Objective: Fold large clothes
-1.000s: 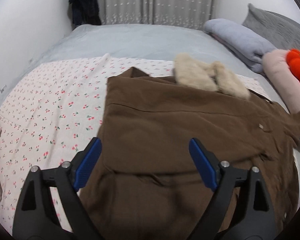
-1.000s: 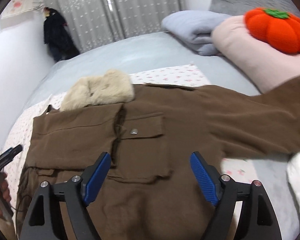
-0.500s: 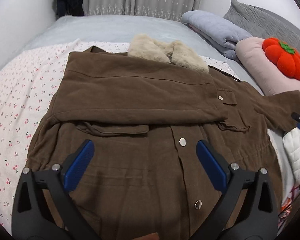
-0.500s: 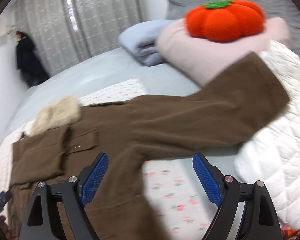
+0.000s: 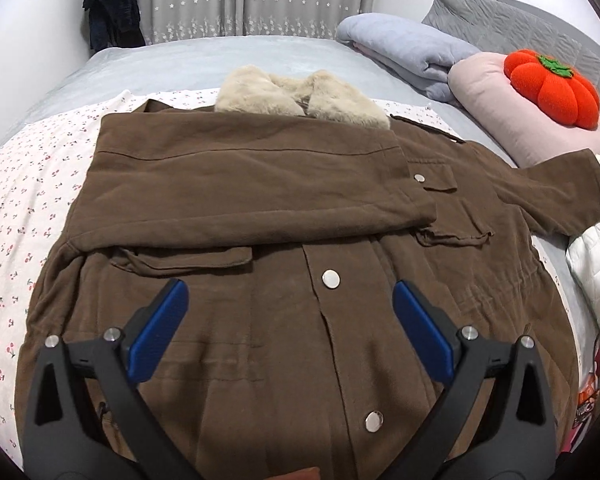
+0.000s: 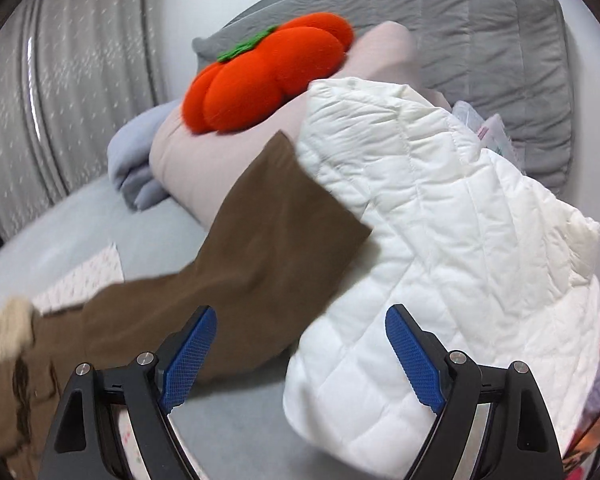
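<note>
— So, what does your left wrist view give you?

— Your left gripper (image 5: 286, 320) hangs over the lower front of the brown coat (image 5: 260, 208), and its jaws have just been opening; they stand wide apart with nothing clamped between them. The coat lies face up on the floral sheet (image 5: 24, 184) spread over the bed (image 5: 188, 56). One sleeve (image 5: 252, 176) is folded flat across the chest, just below the beige fur collar (image 5: 300, 96). The other sleeve (image 5: 556, 196) stretches out to the right, its cuff reaching the pink pillow (image 5: 496, 112) and the white quilted jacket (image 5: 596, 264). Snap buttons run down the front placket.

— And your right wrist view?

— Blurred in places, but readable. Your right gripper (image 6: 300, 356) has its jaws spread, and they grip nothing. Ahead of it lies the outstretched sleeve (image 6: 268, 240), running up from the lower left, with its cuff end resting against the white quilted jacket (image 6: 440, 220) and the pink pillow (image 6: 204, 168). An orange pumpkin cushion (image 6: 268, 72) sits on that pillow, with a folded blue-grey blanket (image 6: 132, 160) beside it.

— Does your right gripper touch the sleeve?

— You cannot tell from this angle; the left blue pad sits close above the fabric.
</note>
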The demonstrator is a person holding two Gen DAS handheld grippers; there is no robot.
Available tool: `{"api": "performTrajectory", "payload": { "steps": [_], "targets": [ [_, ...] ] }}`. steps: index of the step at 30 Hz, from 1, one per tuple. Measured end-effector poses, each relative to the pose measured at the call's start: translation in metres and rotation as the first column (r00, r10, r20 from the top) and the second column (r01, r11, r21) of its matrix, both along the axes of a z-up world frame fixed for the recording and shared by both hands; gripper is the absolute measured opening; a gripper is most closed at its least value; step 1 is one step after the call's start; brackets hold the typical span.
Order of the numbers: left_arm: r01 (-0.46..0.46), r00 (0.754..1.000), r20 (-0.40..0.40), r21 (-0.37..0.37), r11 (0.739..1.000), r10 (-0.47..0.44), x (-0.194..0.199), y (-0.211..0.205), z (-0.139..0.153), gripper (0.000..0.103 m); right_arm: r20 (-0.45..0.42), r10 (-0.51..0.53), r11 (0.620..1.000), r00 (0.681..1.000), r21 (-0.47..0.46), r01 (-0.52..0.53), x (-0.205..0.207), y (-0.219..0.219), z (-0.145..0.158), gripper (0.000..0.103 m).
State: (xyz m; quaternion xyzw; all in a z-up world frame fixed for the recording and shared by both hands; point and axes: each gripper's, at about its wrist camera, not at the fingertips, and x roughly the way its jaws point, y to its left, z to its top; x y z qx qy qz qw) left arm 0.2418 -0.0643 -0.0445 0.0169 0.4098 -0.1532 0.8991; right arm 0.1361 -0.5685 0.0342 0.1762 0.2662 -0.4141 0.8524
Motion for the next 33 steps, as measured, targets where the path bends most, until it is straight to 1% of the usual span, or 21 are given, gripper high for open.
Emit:
{"api": "performTrajectory", "payload": {
  "steps": [2,4,5,6,7,8,9,10,11,12,15,19,25,30,33],
  "targets": [
    [0.004,1.0,0.003,0.0,1.0,-0.004,0.0,0.0,-0.001,0.102,0.018,0.011,1.0,1.0,-0.01,-0.011,0.005,-0.012,0.001,0.085],
    [0.007,1.0,0.008,0.006,1.0,-0.007,0.0,0.0,-0.002,0.102,-0.003,0.003,0.998,1.0,-0.057,-0.003,0.013,-0.019,-0.002,0.082],
    [0.006,1.0,0.01,0.012,1.0,-0.006,0.001,0.0,-0.003,0.101,-0.014,-0.017,0.997,1.0,-0.08,0.015,0.016,-0.023,-0.004,0.08],
    [0.003,1.0,0.012,0.015,1.0,-0.003,0.001,0.0,-0.003,0.101,-0.014,-0.029,0.996,0.999,-0.087,0.028,0.019,-0.027,-0.008,0.075],
    [0.0,1.0,0.013,0.015,1.0,0.0,0.002,0.002,-0.004,0.101,-0.007,-0.028,0.996,1.0,-0.082,0.028,0.022,-0.03,-0.012,0.06],
    [-0.005,1.0,0.012,0.012,1.0,0.004,0.003,0.003,-0.005,0.101,-0.001,-0.018,0.997,1.0,-0.074,0.018,0.023,-0.031,-0.014,0.05],
    [-0.009,1.0,0.009,0.009,1.0,0.009,0.005,0.004,-0.005,0.101,0.0,-0.005,0.998,1.0,-0.064,0.005,0.024,-0.032,-0.016,0.035],
    [-0.017,1.0,0.005,0.004,1.0,0.017,0.007,0.006,-0.006,0.101,-0.002,-0.003,0.998,1.0,-0.06,0.003,0.027,-0.033,-0.017,0.026],
    [-0.024,1.0,0.002,0.001,1.0,0.024,0.008,0.008,-0.006,0.101,0.004,-0.002,0.998,1.0,-0.065,0.003,0.027,-0.032,-0.017,0.022],
    [-0.031,1.0,0.001,-0.002,1.0,0.031,0.009,0.009,-0.006,0.101,0.015,0.005,0.998,1.0,-0.069,-0.004,0.026,-0.03,-0.016,0.012],
    [-0.047,0.999,-0.004,-0.011,0.999,0.047,0.011,0.015,-0.006,0.101,0.042,0.042,0.996,0.998,-0.077,-0.039,0.024,-0.024,-0.008,0.009],
    [-0.063,0.998,-0.011,-0.04,0.997,0.063,0.013,0.024,-0.003,0.101,0.058,0.089,0.991,0.994,-0.103,-0.083,0.024,-0.009,0.006,0.007],
    [-0.075,0.997,-0.006,-0.094,0.993,0.075,0.015,0.04,0.004,0.101,0.105,0.186,0.975,0.977,-0.141,-0.17,0.033,0.027,0.037,0.007],
    [-0.103,0.995,-0.015,-0.145,0.984,0.102,0.019,0.054,0.008,0.101,0.13,0.332,0.934,0.934,-0.186,-0.306,0.051,0.087,0.067,0.007],
    [-0.112,0.994,-0.022,-0.184,0.976,0.11,0.022,0.062,0.011,0.101,0.119,0.436,0.889,0.892,-0.211,-0.406,0.068,0.136,0.079,0.007]
  ]
}}
